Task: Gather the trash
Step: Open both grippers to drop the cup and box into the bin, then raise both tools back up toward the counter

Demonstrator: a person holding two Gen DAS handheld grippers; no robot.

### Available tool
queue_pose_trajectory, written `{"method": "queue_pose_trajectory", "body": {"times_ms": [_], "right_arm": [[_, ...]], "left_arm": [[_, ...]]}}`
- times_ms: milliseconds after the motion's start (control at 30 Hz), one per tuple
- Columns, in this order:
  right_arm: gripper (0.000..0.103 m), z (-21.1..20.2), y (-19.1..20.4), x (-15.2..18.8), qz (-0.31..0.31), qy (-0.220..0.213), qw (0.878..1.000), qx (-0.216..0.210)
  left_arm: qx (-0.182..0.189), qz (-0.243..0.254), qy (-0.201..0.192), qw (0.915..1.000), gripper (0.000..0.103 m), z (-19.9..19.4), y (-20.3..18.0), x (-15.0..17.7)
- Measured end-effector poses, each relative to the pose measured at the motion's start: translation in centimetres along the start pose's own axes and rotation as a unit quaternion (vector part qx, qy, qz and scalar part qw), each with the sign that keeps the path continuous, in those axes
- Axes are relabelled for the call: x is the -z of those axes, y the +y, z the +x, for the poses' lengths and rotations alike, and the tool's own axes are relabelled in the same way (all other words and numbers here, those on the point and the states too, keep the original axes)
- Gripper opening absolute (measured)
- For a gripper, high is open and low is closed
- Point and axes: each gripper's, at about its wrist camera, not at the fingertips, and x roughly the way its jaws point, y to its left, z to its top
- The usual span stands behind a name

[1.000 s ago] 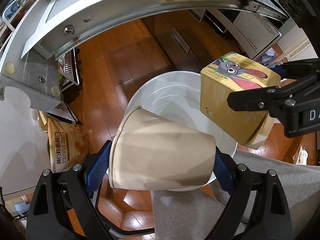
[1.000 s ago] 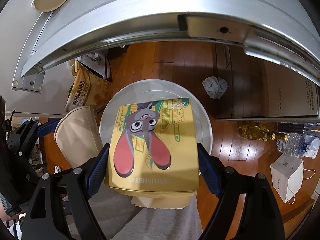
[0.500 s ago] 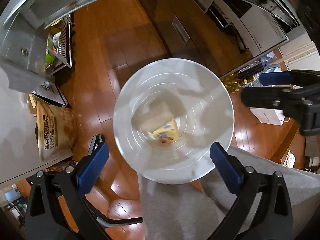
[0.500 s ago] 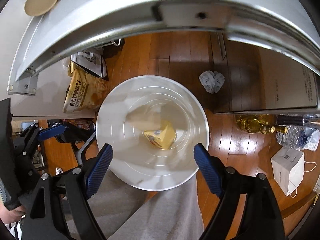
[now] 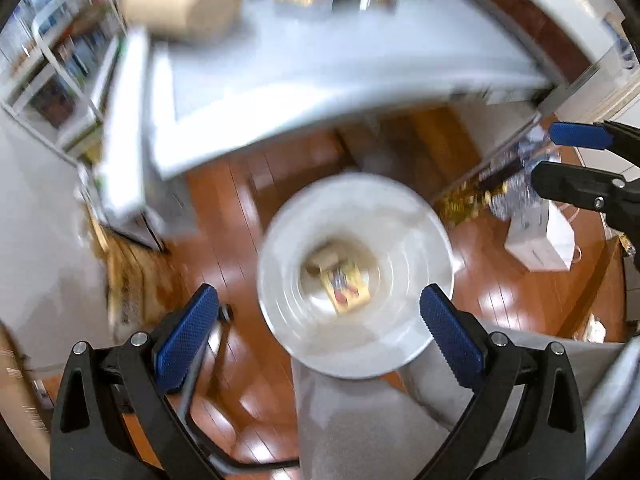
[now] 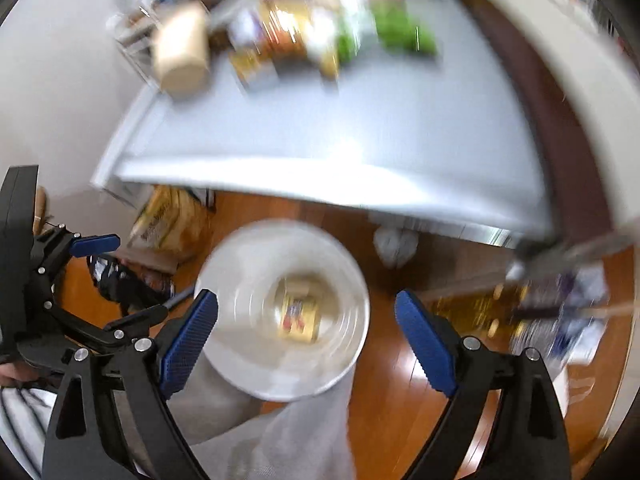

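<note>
A home kitchen: wooden floor (image 5: 256,200), grey counter (image 6: 360,120) with food packets (image 6: 304,40), bottles (image 5: 480,192).

Both wrist views look steeply down from above (side by side) and share the white bin (image 5: 356,344) (image 6: 352,320) on the wooden floor (image 5: 240,360) (image 6: 400,360).

Wood plank floor (image 5: 500,248) below, glossy with light glare. Grey countertop (image 6: 360,128) ahead, cluttered at far edge. White wall (image 6: 60,80) to the left. Frames motion-blurred.

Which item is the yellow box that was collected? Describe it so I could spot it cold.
Find the round white bin on the wooden floor below the grey tabletop. At its bottom lies the yellow box, beside a tan paper cup; only the box has bright printed colours.
</note>
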Motion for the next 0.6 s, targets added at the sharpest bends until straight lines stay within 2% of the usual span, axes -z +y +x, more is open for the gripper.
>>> {"method": "queue_pose_trajectory", "body": {"times_ms": [133, 267, 333, 400, 467, 533, 600], "right_arm": [[0.098, -5.0, 0.9, -1.6, -0.015, -0.094, 0.995, 0.005], [0.098, -9.2, 1.1, -3.7, -0.011, -0.192, 0.981, 0.003], [0.098, -10.9, 1.3, -4.7, -0.010, -0.227, 0.974, 0.017], [0.098, -13.0, 1.7, -5.4, -0.015, -0.271, 0.962, 0.040], [0.098, -15.0, 2.3, -6.1, -0.033, -0.322, 0.943, 0.073], [0.098, -16.0, 2.8, -6.7, -0.045, -0.347, 0.931, 0.102], [0.099, -16.5, 3.1, -7.3, -0.035, -0.370, 0.915, 0.155]], "left_arm": [[-0.035, 0.005, -0.083, 0.9959, 0.101, -5.1, -0.3, -2.1], [-0.079, -0.045, -0.154, 0.9838, 0.101, -8.9, 0.9, -4.4], [-0.099, -0.084, -0.186, 0.9740, 0.101, -10.7, 2.0, -5.2], [-0.087, -0.118, -0.217, 0.9651, 0.101, -12.4, 3.1, -5.8], [-0.067, -0.144, -0.242, 0.9571, 0.101, -13.6, 4.1, -6.6], [-0.065, -0.168, -0.277, 0.9438, 0.101, -15.0, 4.9, -6.9], [-0.077, -0.179, -0.317, 0.9282, 0.101, -16.0, 5.1, -7.1]]}}
